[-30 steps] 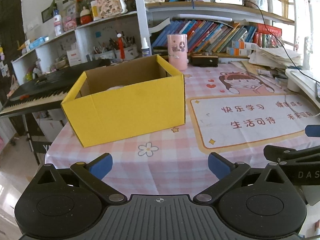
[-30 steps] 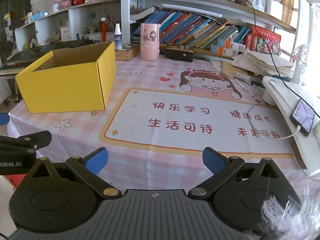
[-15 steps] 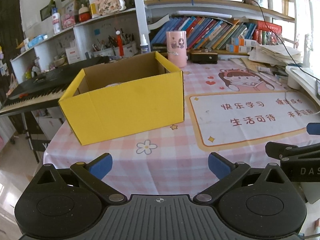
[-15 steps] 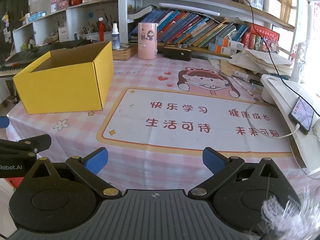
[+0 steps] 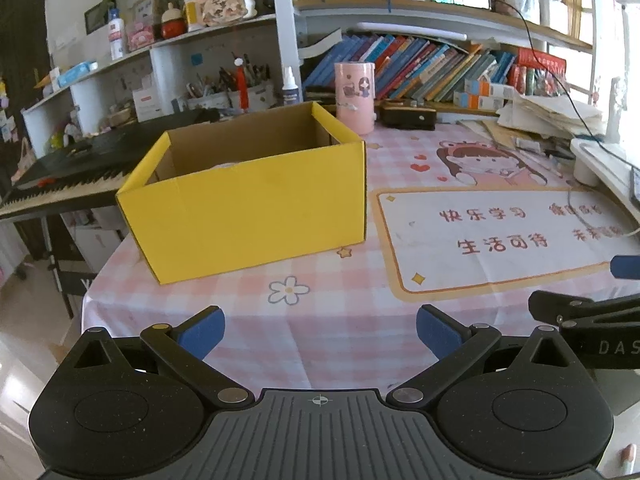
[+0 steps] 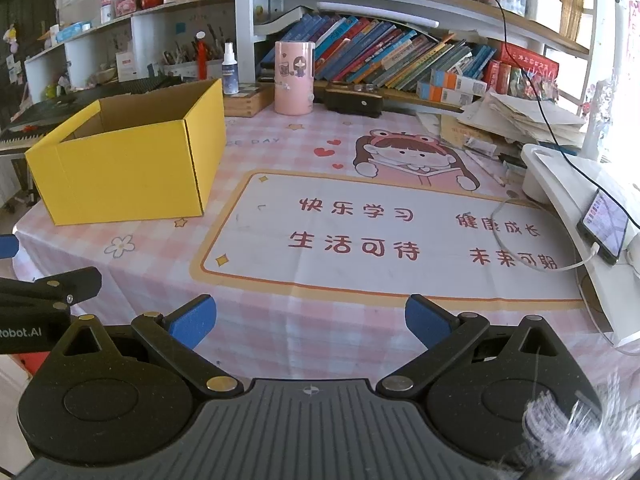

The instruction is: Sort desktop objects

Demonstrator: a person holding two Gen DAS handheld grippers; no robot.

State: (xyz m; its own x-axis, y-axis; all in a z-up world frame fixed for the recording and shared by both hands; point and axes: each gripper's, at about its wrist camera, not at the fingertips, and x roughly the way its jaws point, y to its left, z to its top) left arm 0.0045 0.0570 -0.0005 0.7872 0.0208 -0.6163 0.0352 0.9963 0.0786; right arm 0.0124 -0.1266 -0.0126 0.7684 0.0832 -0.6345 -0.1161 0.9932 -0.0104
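Left hand-held gripper (image 5: 320, 330) and right hand-held gripper (image 6: 310, 316) both spread wide, empty, above tabletop (image 6: 320, 320) near edge. Yellow box (image 5: 248, 196) at left; both grippers slightly farther back than a second ago.

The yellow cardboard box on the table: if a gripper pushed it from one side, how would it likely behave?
The yellow cardboard box looks thin-walled and open-topped, so probably light; it would likely slide on the tablecloth rather than tip, being wide and low. Its walls may flex when pushed.
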